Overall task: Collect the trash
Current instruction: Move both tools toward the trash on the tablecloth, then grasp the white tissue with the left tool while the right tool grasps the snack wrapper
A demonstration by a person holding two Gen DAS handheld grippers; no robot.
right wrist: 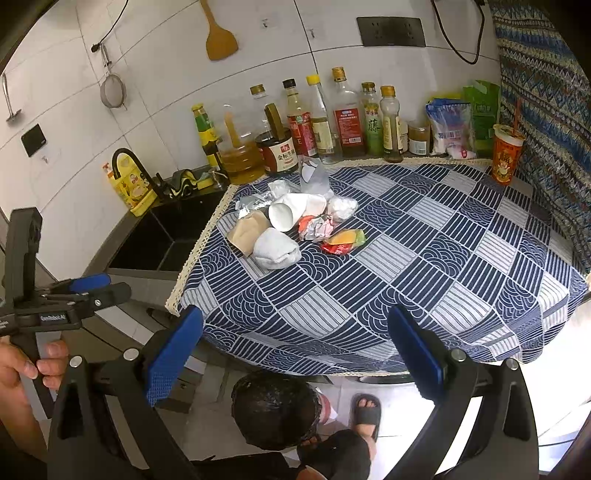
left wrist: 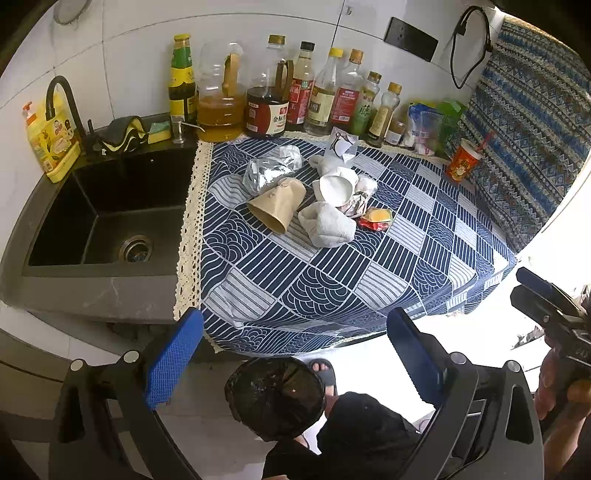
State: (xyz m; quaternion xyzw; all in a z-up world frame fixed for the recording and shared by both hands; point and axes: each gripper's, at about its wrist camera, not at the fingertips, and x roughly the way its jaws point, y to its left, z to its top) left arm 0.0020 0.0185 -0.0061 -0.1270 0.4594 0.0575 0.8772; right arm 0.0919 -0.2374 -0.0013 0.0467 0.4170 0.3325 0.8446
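Both tongs [left wrist: 295, 354] [right wrist: 295, 354] are held wide, empty — the crumpled white napkin [right wrist: 276, 248] is best pinched first, low and centred.

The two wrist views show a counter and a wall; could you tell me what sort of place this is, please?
Most likely a home kitchen. A dark sink with a black faucet sits beside the cloth-covered counter, a row of oil and sauce bottles lines the tiled wall, and a wooden spatula hangs above.

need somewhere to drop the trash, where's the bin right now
In both wrist views the black-lined bin sits on the floor below the near edge of the blue patterned tablecloth, beside the person's sandalled foot.
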